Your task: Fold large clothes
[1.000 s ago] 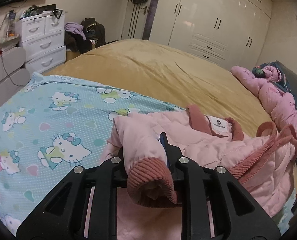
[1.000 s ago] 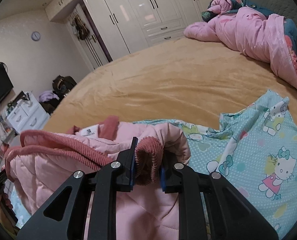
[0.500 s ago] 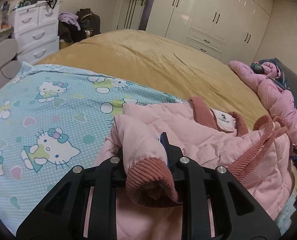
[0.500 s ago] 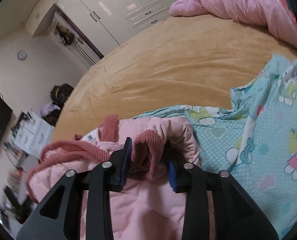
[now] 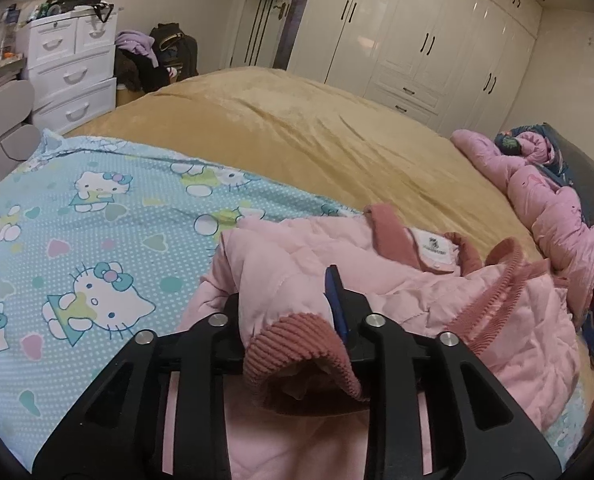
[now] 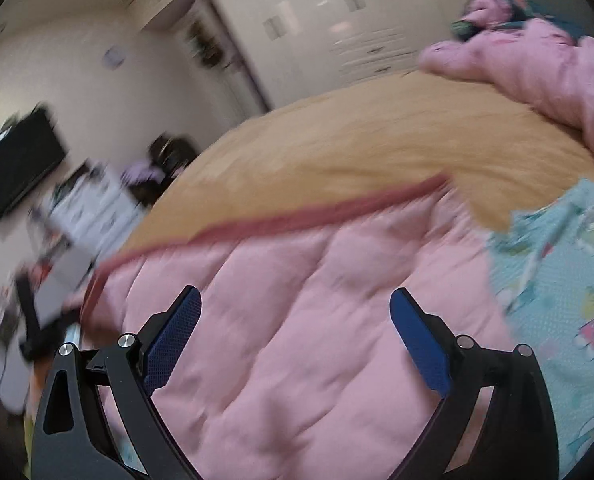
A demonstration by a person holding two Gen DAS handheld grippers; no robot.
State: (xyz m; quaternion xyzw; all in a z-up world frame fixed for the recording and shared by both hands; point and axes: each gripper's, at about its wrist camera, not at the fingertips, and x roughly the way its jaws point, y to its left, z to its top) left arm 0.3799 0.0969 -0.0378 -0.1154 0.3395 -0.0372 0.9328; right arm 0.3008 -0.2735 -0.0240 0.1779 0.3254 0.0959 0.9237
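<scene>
Since a moment ago the right gripper [image 6: 295, 340] has let go of its sleeve cuff and now hangs with fingers wide apart over the pink jacket [image 6: 317, 300], its view smeared by motion. Over on the left, the left gripper [image 5: 289, 320] stays clamped on the other ribbed cuff [image 5: 297, 352], apparently holding that sleeve across the body, which lies on the Hello Kitty sheet [image 5: 77, 220] on the bed [image 5: 297, 128].

white wardrobe [image 5: 425, 52] | drawer unit [image 5: 69, 68] | tan bed [image 5: 297, 136]
</scene>
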